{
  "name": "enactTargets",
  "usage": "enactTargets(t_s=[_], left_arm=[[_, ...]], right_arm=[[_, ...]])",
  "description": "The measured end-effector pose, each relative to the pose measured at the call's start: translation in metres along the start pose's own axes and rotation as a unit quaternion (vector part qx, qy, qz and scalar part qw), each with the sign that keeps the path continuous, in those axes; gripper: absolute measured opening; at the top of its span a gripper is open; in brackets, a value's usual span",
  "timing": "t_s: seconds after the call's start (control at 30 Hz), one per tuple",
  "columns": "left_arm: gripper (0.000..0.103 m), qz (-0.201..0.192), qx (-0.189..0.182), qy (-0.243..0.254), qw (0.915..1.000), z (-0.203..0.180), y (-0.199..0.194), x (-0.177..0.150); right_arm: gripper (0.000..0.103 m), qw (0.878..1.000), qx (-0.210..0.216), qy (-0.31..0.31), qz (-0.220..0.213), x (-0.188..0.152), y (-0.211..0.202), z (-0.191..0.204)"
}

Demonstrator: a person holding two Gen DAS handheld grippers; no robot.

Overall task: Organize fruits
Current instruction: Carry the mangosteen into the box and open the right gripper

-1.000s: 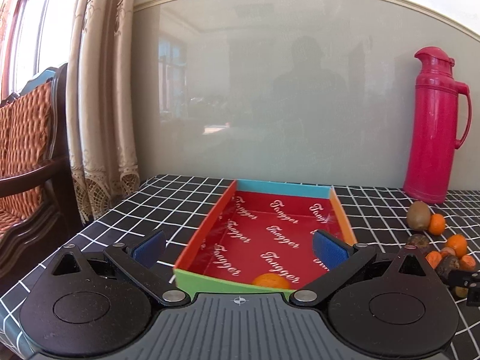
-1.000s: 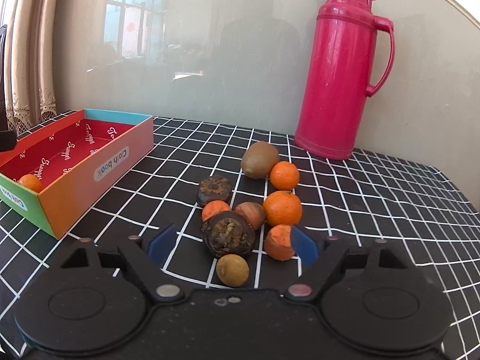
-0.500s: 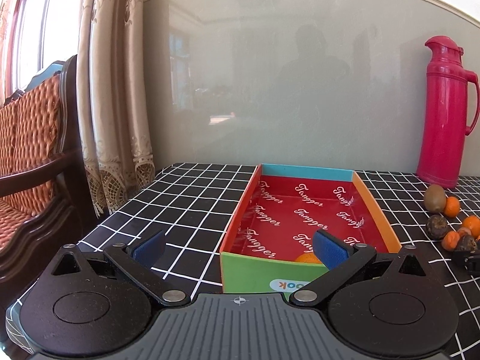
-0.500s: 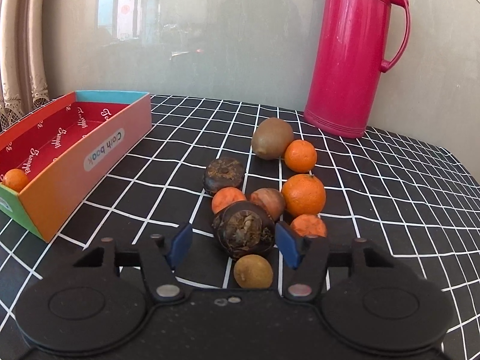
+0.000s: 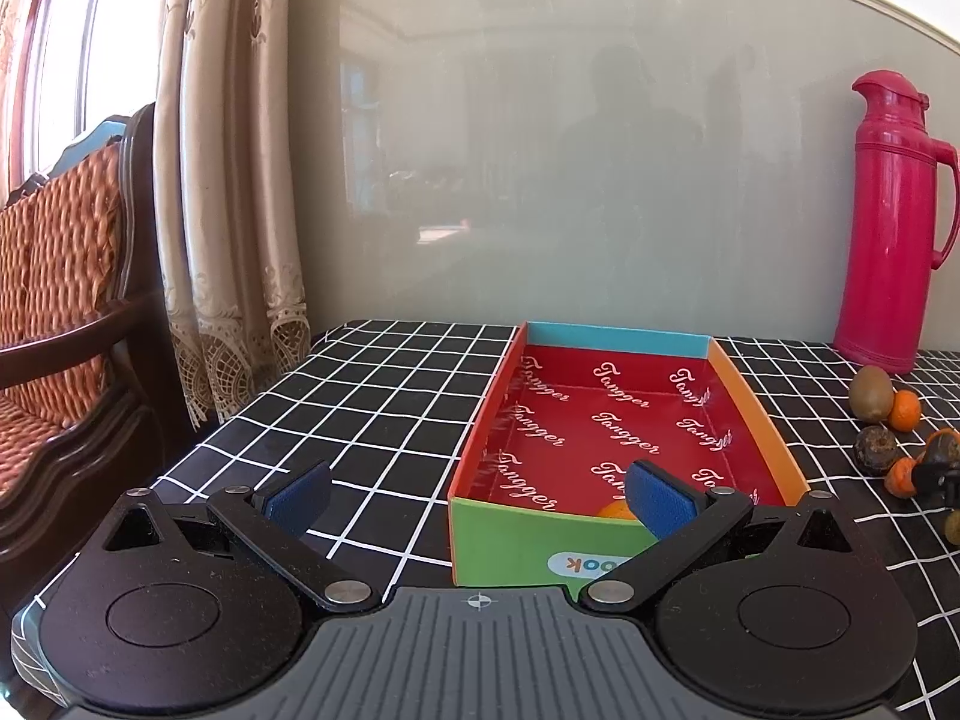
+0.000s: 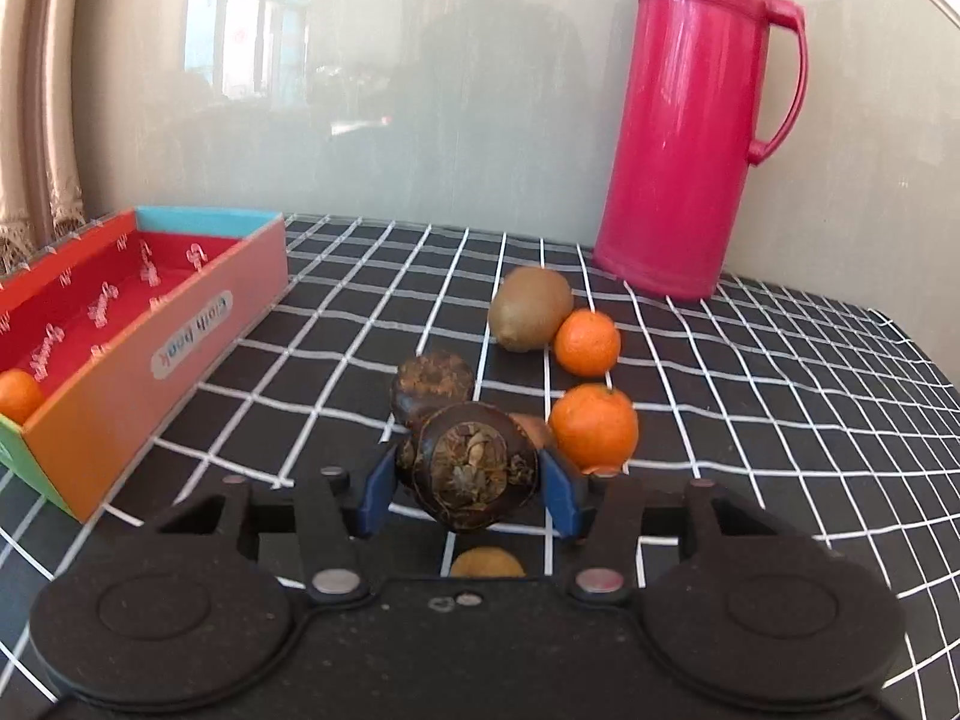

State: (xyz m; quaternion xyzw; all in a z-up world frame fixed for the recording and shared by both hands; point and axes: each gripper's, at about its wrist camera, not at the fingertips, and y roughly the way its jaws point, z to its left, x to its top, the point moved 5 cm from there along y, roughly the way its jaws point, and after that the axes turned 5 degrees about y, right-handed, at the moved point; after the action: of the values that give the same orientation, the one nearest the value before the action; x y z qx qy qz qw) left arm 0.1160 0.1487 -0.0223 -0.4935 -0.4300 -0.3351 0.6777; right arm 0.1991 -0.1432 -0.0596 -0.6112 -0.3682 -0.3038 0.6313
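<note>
The right gripper point(image 6: 468, 483) had just closed its jaws on the dark brown fruit point(image 6: 474, 471), blue pads pressing both sides. Beyond it sat oranges point(image 6: 593, 426). The left gripper point(image 5: 480, 495) gaped wide, empty, before the box point(image 5: 510, 537).

Glossy grey-green wall panel point(image 5: 600, 150); lace-hemmed beige curtain point(image 5: 234, 180); sunlit window point(image 5: 54, 48); wooden woven-back chair point(image 5: 66, 276).
</note>
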Motion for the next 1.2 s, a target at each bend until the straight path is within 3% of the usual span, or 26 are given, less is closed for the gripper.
enactTargets(t_s=[0.23,0.5,0.73,0.8,0.83,0.97,1.2], left_arm=[[0.103,-0.001,0.014,0.003,0.9999,0.013,-0.002,-0.005],[0.103,0.014,0.043,-0.009,0.9989,0.049,0.0,-0.019],[0.103,0.024,0.057,-0.015,0.998,0.067,0.0,-0.026],[0.103,0.024,0.058,-0.014,0.9979,0.068,0.0,-0.026],[0.103,0.025,0.057,-0.014,0.998,0.068,0.0,-0.026],[0.103,0.023,0.051,-0.015,0.9983,0.066,0.0,-0.025],[0.103,0.009,0.015,-0.002,0.9998,0.039,-0.003,-0.016]], right_arm=[[0.05,0.999,0.03,0.009,-0.032,0.015,-0.015,0.028],[0.05,0.991,0.096,0.007,-0.092,0.032,-0.032,0.089],[0.05,0.987,0.136,-0.033,-0.085,0.025,-0.024,0.15],[0.057,0.987,0.138,-0.042,-0.073,0.021,-0.018,0.163],[0.067,0.987,0.136,-0.048,-0.068,0.018,-0.016,0.168],[0.088,0.984,0.133,-0.036,-0.111,0.02,-0.034,0.164],[0.089,0.983,0.104,0.007,-0.148,0.028,-0.046,0.116]])
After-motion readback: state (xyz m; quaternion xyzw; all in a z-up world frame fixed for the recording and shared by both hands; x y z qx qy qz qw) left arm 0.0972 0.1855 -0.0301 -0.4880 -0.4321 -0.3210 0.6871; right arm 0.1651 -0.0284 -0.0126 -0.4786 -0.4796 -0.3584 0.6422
